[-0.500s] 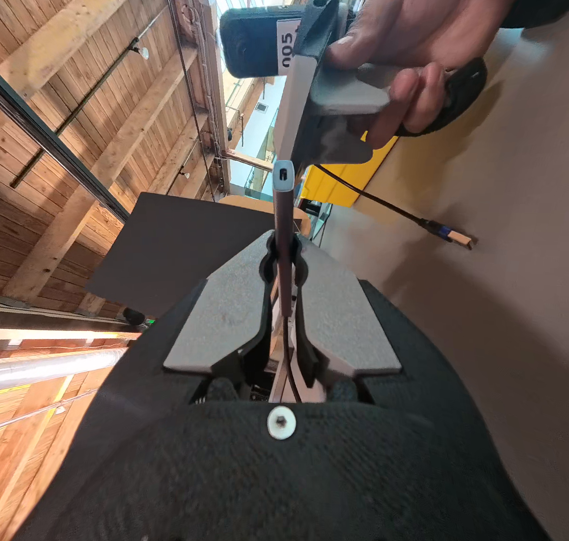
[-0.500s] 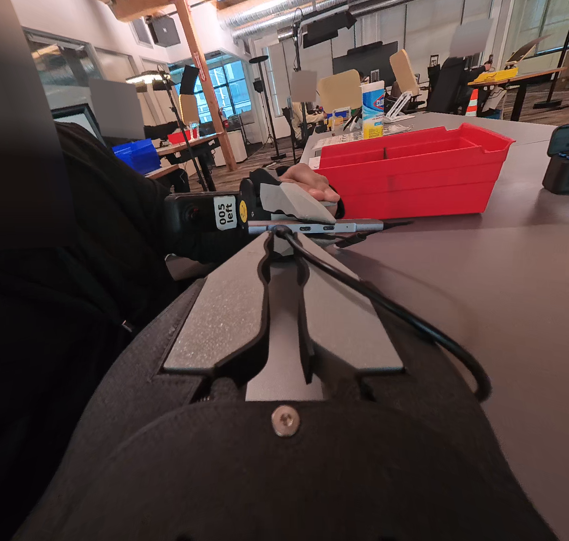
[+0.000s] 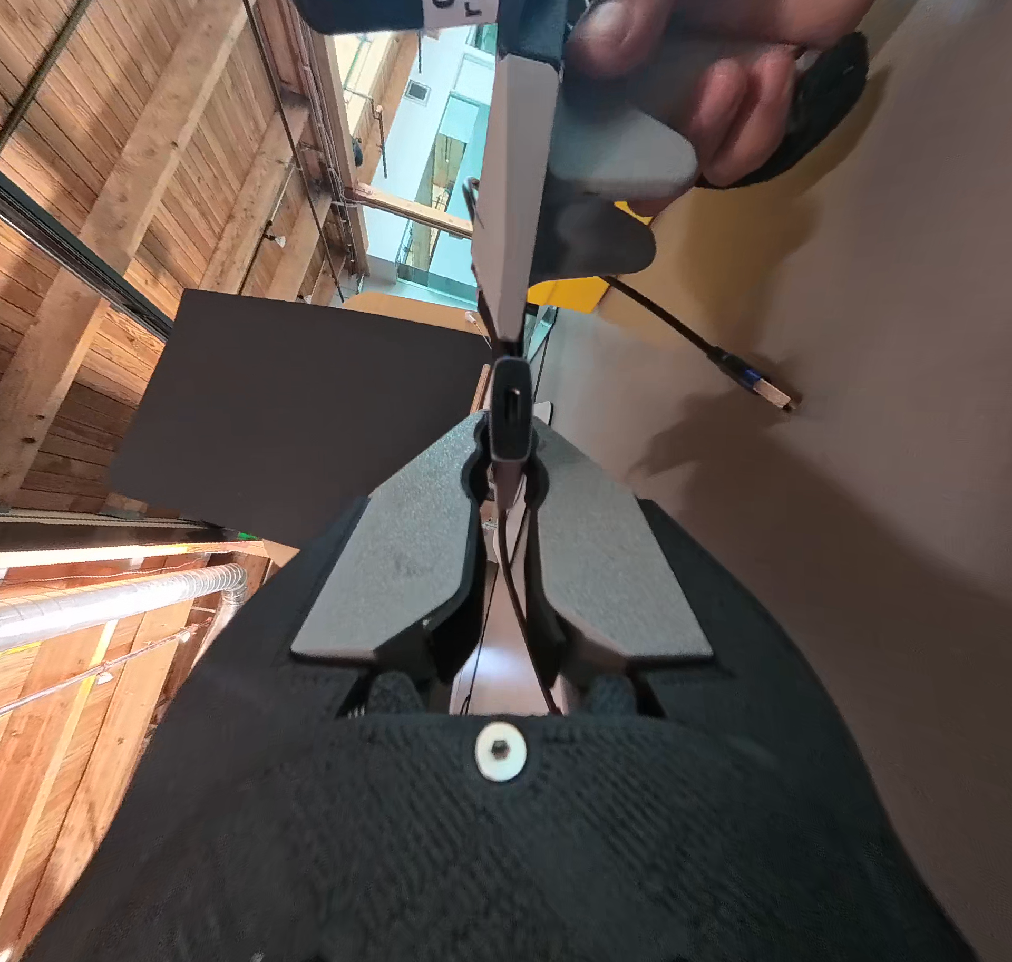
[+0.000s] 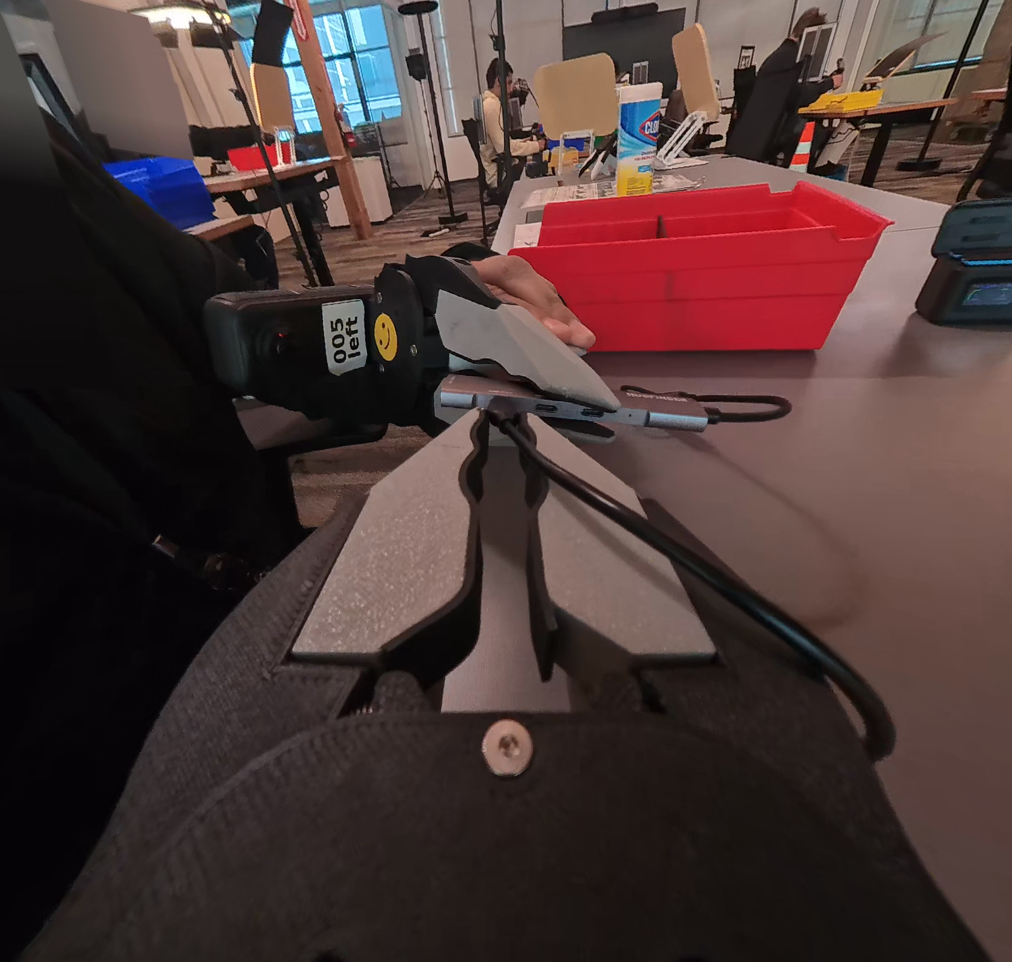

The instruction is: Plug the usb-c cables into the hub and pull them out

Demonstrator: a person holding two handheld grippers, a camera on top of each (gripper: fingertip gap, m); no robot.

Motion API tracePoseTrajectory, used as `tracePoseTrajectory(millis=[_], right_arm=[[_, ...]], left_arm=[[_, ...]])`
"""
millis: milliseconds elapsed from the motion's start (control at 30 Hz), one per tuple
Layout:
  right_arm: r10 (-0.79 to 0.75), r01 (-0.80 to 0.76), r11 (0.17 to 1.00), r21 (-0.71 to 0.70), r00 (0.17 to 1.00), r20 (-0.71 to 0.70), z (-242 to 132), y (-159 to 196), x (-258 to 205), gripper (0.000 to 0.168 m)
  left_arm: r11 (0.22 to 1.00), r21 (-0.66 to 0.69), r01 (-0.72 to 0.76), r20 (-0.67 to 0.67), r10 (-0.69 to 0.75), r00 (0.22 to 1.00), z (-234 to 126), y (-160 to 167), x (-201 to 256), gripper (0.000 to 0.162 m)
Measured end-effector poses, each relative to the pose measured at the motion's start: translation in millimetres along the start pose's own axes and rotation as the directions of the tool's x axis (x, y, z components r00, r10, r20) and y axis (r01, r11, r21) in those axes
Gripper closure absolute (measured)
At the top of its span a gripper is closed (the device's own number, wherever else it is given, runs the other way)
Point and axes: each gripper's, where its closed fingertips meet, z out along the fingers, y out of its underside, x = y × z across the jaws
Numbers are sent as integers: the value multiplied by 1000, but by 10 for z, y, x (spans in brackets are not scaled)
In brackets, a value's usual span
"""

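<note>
My left gripper (image 3: 509,437) is shut on the grey hub (image 3: 510,415), seen end-on in the left wrist view. In the right wrist view the hub (image 4: 575,407) lies flat between the left gripper's (image 4: 608,415) fingers, just above the table, with its side ports facing me. My right gripper (image 4: 502,423) is shut on the plug of a black usb-c cable (image 4: 684,558), with the plug against the hub's left side port. I cannot tell how deep the plug sits. The right gripper (image 3: 506,328) comes down onto the hub from above.
A red bin (image 4: 684,289) stands on the grey table (image 4: 849,497) behind the hub. A black device (image 4: 969,273) sits at the right edge. The hub's own lead (image 4: 761,407) loops right. A cable plug (image 3: 764,389) lies on the table. People work at far desks. Some 4 centimeters of space lies between my two pairs of fingers.
The two grippers have come closer together. In the left wrist view the right gripper looms larger and the hub's end looks nearer and thicker. Both grips are unchanged.
</note>
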Motion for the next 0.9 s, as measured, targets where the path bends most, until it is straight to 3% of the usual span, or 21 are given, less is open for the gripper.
tracePoseTrajectory(millis=[200, 633, 867, 900], right_arm=[[-43, 40, 997, -73, 999, -33, 46, 110, -6, 161], [-55, 55, 998, -6, 996, -63, -41, -3, -6, 161], [-83, 70, 994, -79, 979, -188, -202, 45, 146, 128], [-70, 51, 994, -96, 976, -208, -180, 88, 186, 130]], left_arm=[[999, -25, -46, -12, 46, 999, 23, 16, 58, 156], [999, -12, -35, 56, 35, 998, 65, 3, -49, 155], [996, -69, 59, 19, -58, 998, 118, 174, -43, 155], [996, -74, 56, 16, -55, 998, 132, 176, -35, 155]])
